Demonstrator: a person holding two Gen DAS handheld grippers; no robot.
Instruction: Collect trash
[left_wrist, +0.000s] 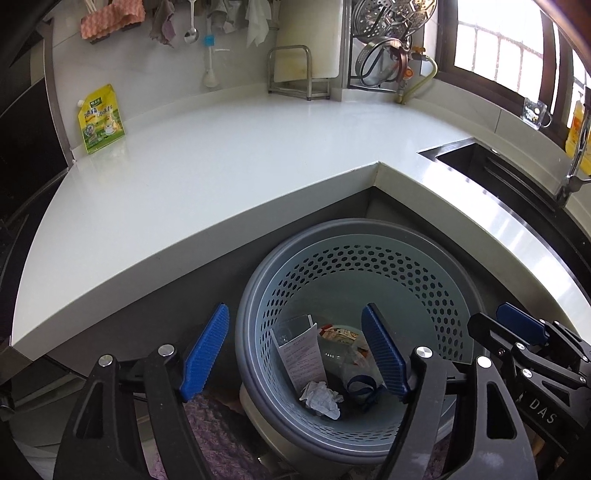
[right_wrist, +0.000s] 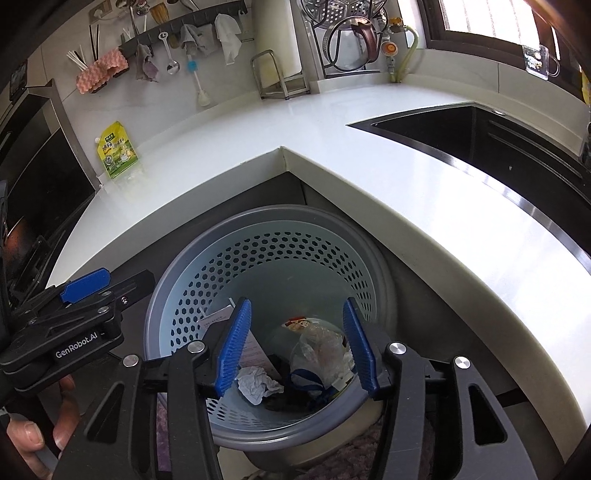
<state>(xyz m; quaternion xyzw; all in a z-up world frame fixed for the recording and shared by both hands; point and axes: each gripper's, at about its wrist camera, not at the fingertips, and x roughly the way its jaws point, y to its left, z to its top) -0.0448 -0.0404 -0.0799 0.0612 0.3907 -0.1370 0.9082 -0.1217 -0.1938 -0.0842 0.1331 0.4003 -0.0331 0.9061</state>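
Both grippers hang over the grey perforated plastic bin (left_wrist: 369, 266), the left gripper (left_wrist: 295, 354) and right gripper (right_wrist: 295, 343) with fingers released and empty. Collected trash, including a crumpled white tissue (left_wrist: 320, 399), lies at six o'clock below them; the white worktop (left_wrist: 207, 177) stretches away at twelve o'clock.

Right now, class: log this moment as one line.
left gripper: open, empty | right gripper: open, empty | bin: holds trash | pouch: on counter
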